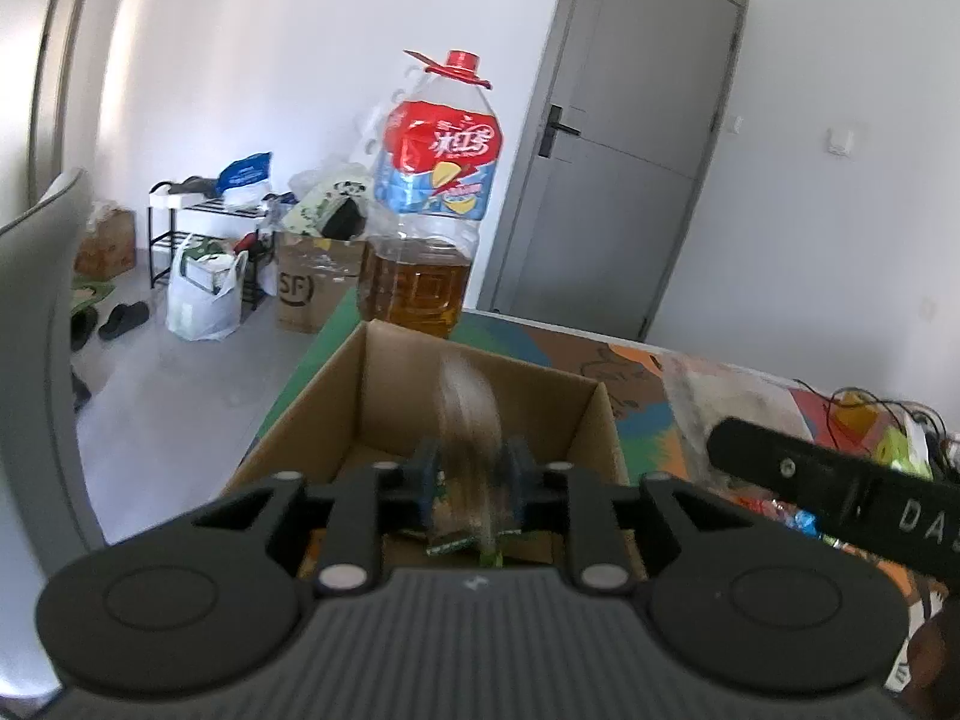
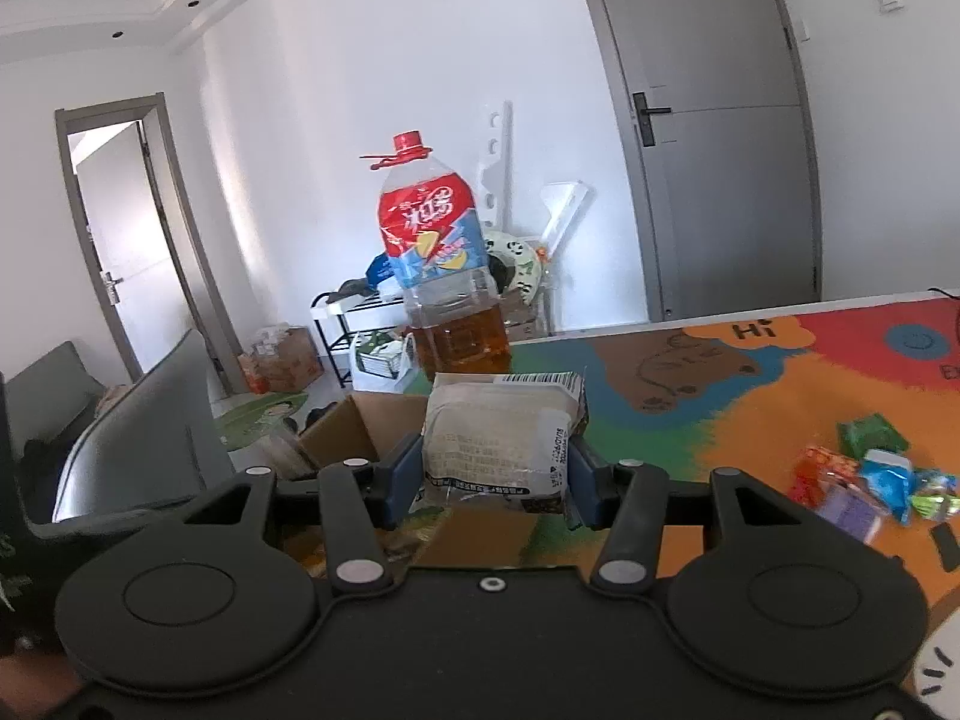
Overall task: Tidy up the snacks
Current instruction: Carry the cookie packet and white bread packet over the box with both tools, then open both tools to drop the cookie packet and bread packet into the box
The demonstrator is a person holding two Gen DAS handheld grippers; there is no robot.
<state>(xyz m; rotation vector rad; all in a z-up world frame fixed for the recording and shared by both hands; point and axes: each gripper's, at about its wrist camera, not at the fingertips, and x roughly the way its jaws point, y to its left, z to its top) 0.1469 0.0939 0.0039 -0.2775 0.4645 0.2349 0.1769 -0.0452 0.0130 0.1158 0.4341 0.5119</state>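
- The left gripper (image 1: 469, 480) points into the open cardboard box (image 1: 336, 396); its blue pads stand a little apart, and a blurred, streaked snack (image 1: 471, 420) shows between them. Whether the pads press on it cannot be told.
- Below that gripper, small green-wrapped snacks (image 1: 447, 546) lie on the box floor.
- Just beyond the box stands a large oil bottle (image 1: 432, 192) with a red cap, amber liquid in its lower part.
- The right gripper (image 2: 495, 471) is partly closed, its blue pads pressed on both sides of a pale snack packet (image 2: 498, 438) with a barcode at its top edge.
- That packet is held above the counter (image 2: 690, 420), which has a colourful cartoon cover; the box lies ahead and to the left of this gripper.
- Well to its right, a cluster of loose snacks (image 2: 864, 474) in green, orange, blue and purple wrappers lies on the counter.
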